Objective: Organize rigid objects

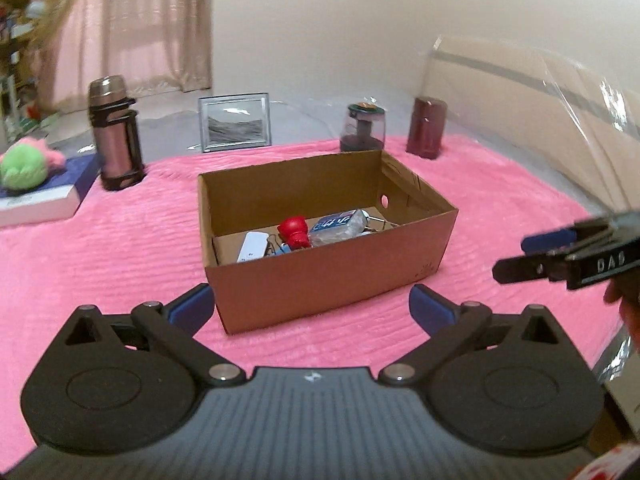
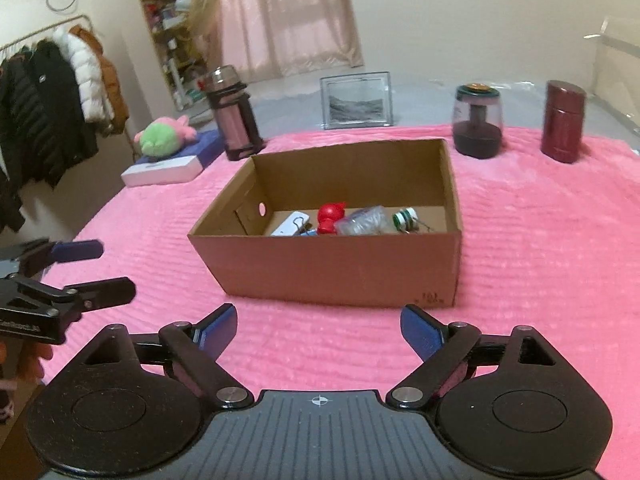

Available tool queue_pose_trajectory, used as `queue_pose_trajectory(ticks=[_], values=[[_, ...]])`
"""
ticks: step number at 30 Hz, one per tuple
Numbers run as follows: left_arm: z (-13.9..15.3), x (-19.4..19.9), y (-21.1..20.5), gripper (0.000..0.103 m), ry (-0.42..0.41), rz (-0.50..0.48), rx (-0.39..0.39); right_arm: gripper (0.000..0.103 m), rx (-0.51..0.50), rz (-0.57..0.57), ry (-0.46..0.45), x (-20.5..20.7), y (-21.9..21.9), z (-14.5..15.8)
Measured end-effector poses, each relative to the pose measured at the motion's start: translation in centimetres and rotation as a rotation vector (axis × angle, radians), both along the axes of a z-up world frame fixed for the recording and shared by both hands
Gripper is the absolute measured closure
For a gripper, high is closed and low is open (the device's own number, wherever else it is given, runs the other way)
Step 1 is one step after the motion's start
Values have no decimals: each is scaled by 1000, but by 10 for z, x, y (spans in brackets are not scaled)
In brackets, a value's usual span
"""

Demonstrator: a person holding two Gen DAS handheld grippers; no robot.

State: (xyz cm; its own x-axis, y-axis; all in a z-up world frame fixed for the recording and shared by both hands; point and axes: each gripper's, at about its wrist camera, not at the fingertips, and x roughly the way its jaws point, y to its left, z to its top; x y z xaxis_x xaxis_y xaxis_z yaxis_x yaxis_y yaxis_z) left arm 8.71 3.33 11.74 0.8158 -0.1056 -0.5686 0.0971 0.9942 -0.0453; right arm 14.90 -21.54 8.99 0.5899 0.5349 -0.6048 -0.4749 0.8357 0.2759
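The near wall of the cardboard box (image 2: 332,268) hides the lower part of its contents in both views. Several small items inside are too blurred to identify. The right gripper (image 1: 516,254) is cut off at the frame edge in the left wrist view, and the left gripper (image 2: 108,272) likewise in the right wrist view.

The box is open-topped, brown, with a round hole in one end wall. It stands on the pink blanket (image 2: 540,240), directly ahead of both grippers. Visible inside: a red figure (image 2: 330,218), a white flat device (image 2: 290,224), a clear plastic packet (image 2: 364,220) and a green-and-white roll (image 2: 405,218).

Both sets of jaws are spread apart and carry nothing; neither touches the box.

Behind the box, well apart from it, stand a pink flask (image 2: 234,114), a framed picture (image 2: 356,100), a clear-domed jar (image 2: 477,122) and a dark red canister (image 2: 563,122). A green plush toy (image 2: 162,138) lies on a book (image 2: 172,168) at the left. Coats (image 2: 48,100) hang on a rack beyond. Nothing stands between the grippers and the box.
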Motion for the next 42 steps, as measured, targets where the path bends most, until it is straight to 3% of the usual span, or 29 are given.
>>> queue_pose_trajectory(ticks=[13, 26, 42], values=[[-15, -61, 0, 2, 12, 189, -91, 17, 57, -124, -17, -58, -23, -9], [-34, -87, -18, 4, 54, 207, -61, 17, -13, -130, -28, -98, -14, -27], [-55, -101, -29, 4, 118, 226, -20, 17, -46, -129, -1, -114, -7, -50]])
